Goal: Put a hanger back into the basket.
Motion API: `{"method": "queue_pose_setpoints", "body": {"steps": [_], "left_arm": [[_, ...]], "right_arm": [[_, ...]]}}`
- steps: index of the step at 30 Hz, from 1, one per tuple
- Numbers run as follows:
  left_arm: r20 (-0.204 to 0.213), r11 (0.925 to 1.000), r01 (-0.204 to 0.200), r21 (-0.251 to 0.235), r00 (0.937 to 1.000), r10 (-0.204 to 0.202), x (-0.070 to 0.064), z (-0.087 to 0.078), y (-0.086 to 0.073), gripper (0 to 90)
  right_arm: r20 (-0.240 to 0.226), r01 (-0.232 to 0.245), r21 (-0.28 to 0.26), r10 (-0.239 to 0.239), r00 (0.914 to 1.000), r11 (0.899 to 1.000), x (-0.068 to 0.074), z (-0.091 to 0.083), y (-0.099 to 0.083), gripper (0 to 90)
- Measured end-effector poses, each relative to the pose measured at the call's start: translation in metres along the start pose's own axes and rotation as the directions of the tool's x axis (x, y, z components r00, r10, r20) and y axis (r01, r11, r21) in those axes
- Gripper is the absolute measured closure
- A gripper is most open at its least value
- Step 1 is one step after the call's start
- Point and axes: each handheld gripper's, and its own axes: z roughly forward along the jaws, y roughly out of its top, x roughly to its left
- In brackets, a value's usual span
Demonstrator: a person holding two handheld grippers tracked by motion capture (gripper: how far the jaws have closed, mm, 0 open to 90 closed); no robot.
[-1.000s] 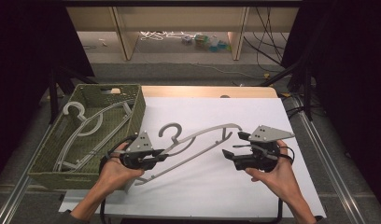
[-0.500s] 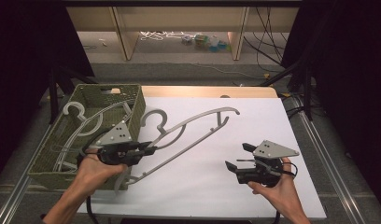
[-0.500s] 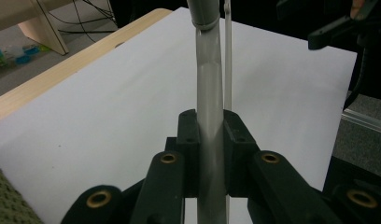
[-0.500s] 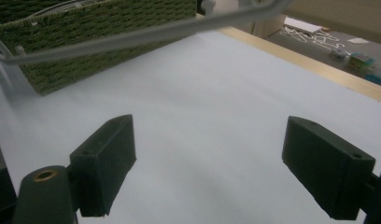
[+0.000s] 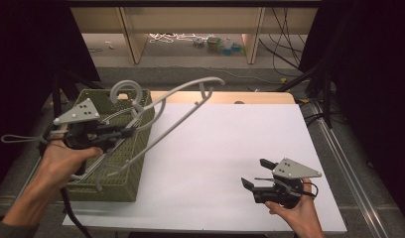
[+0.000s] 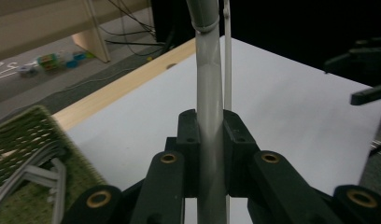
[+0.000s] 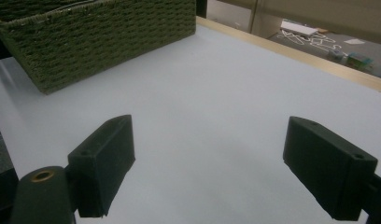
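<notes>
left hand-held gripper (image 5: 125,132) clamping hanger (image 5: 183,106), above basket (image 5: 138,163)

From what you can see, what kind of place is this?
Probably a lab recording bench: a white table enclosed by black curtains, loose cables on the floor, and wooden shelving behind it.

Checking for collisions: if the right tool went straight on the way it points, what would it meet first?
Probably the green woven basket, though depth is hard to judge. The right tool stands open over bare white table, with free surface between it and the basket's wall.
</notes>
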Motion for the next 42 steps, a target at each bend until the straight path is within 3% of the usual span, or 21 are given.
{"method": "queue_pose_setpoints", "body": {"steps": [5, 10, 12, 20, 28, 42], "left_arm": [[-0.040, 0.9992, 0.040, 0.004, 0.9984, -0.040, 0.024, -0.009, -0.001, 79.6], [-0.087, 0.9985, 0.056, 0.002, 0.9947, -0.055, 0.050, -0.015, -0.003, 79.6], [-0.109, 0.9991, 0.043, 0.000, 0.9932, -0.042, 0.059, -0.017, -0.004, 79.5], [-0.229, 0.9980, 0.063, 0.005, 0.9716, -0.060, 0.095, -0.028, -0.023, 79.5], [-0.249, 0.9968, 0.072, 0.037, 0.9667, -0.060, 0.117, -0.029, -0.046, 79.5], [-0.274, 0.9920, 0.050, 0.116, 0.9615, -0.016, 0.137, -0.026, -0.077, 79.5]], "right_arm": [[-0.008, 0.001, 0.009, -0.001, 1.0000, 1.000, 0.000, 0.001, -0.001, 17.5], [-0.012, 0.002, 0.007, -0.002, 0.9999, 1.000, 0.000, 0.002, -0.001, 17.5], [-0.011, 0.000, 0.007, 0.000, 0.9999, 1.000, 0.000, 0.002, -0.001, 17.5], [-0.016, -0.002, 0.005, 0.002, 0.9999, 1.000, 0.000, 0.002, -0.002, 17.4], [-0.015, -0.007, -0.008, 0.007, 0.9999, 1.000, 0.000, 0.001, -0.002, 17.2], [-0.019, -0.009, -0.002, 0.009, 0.9998, 1.000, -0.002, 0.002, -0.003, 17.2]]}}
